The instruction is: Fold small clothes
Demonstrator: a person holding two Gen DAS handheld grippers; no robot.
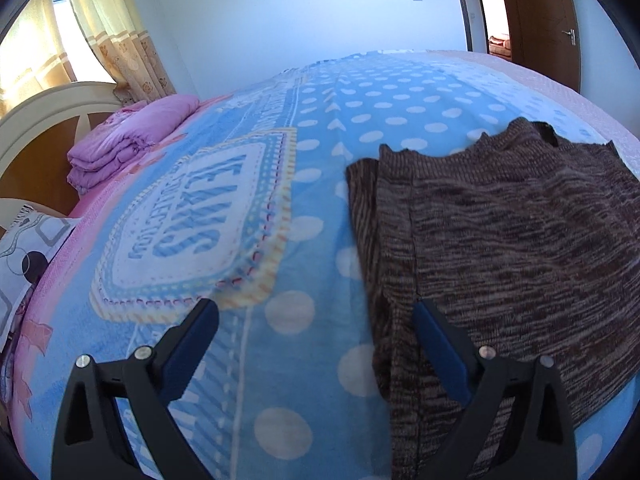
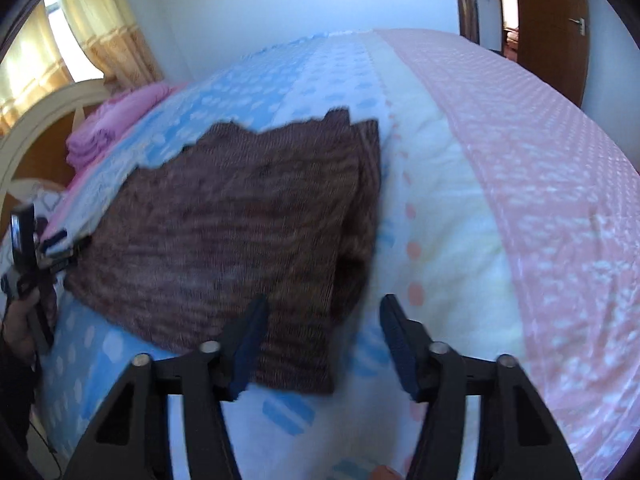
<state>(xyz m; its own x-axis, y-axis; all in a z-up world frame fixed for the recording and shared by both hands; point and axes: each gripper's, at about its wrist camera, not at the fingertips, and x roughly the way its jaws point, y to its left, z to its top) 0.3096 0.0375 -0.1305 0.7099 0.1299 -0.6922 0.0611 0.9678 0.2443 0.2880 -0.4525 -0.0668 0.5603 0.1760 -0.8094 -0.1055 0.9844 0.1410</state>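
the right claw (image 2: 324, 344) hangs over the near right corner of the brown knit garment (image 2: 240, 232), its fingers parted with nothing pinched between them: the left pad sits above the knit, the other over bare blanket. the left claw (image 1: 316, 344) stands wide and empty, straddling the garment's left edge, one finger above the blue dotted blanket (image 1: 280, 184), the other above the knit.

the garment lies flat on the bed, already doubled in, with a narrow folded strip along its left side and its zigzag hem toward the far edge of the bed. beyond it, a folded pink quilt (image 1: 120, 148) rests by the headboard.

the risks, as i judge them: a claw closing here could catch only the top layer and peel the folded side open, or bite the soft blanket together with the knit and drag it up. the right view is smeared, so a hasty grab could miss the corner. uneven grips would skew the next fold.
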